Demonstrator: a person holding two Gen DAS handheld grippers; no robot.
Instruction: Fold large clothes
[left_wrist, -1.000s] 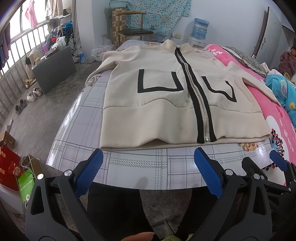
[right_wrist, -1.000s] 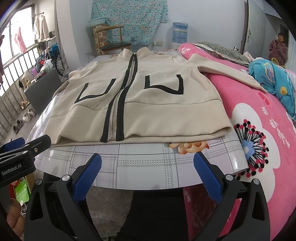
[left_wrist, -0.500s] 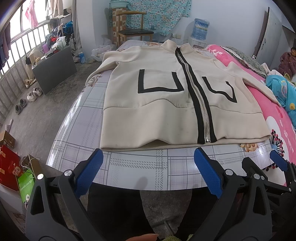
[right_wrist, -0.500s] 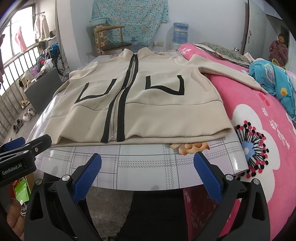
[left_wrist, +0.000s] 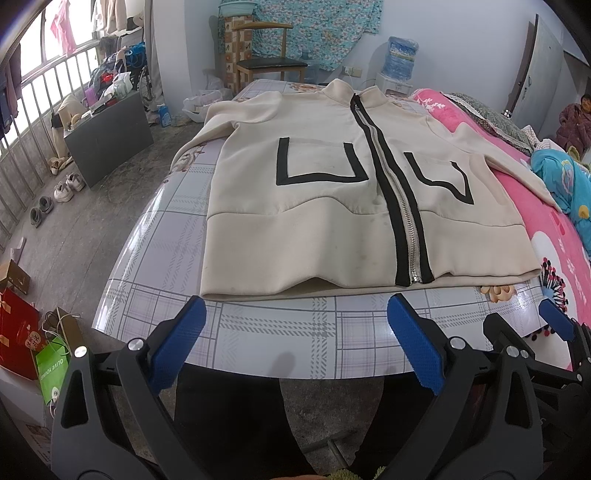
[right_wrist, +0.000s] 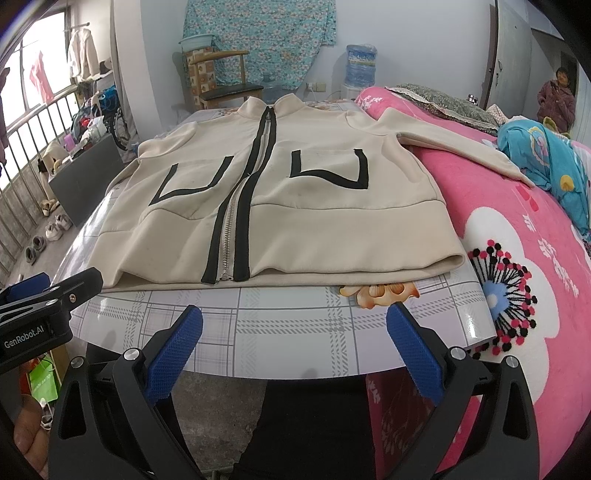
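A: Left wrist view: the left gripper (left_wrist: 291, 328) hangs with jaws spread, empty, short of the cream jacket (left_wrist: 332, 206) lying flat and zipped on the worktop (left_wrist: 280, 332).

B: Right wrist view: the right gripper (right_wrist: 293, 332) is likewise open-jawed. Nothing has shifted over the last second; folding hasn't begun.

White lettering reading "GenRobot.AI" is showing on the black body of the left gripper (right_wrist: 44, 306), which is entering the right wrist view from the left edge. A green paper bag (left_wrist: 51, 369) is standing on the floor at the lower left of the left wrist view, with white print running sideways that seems to read "OLIVE YOUNG", though it is small and hard to confirm. A red bag (left_wrist: 16, 338) beside it is carrying a round emblem with characters too small to read.
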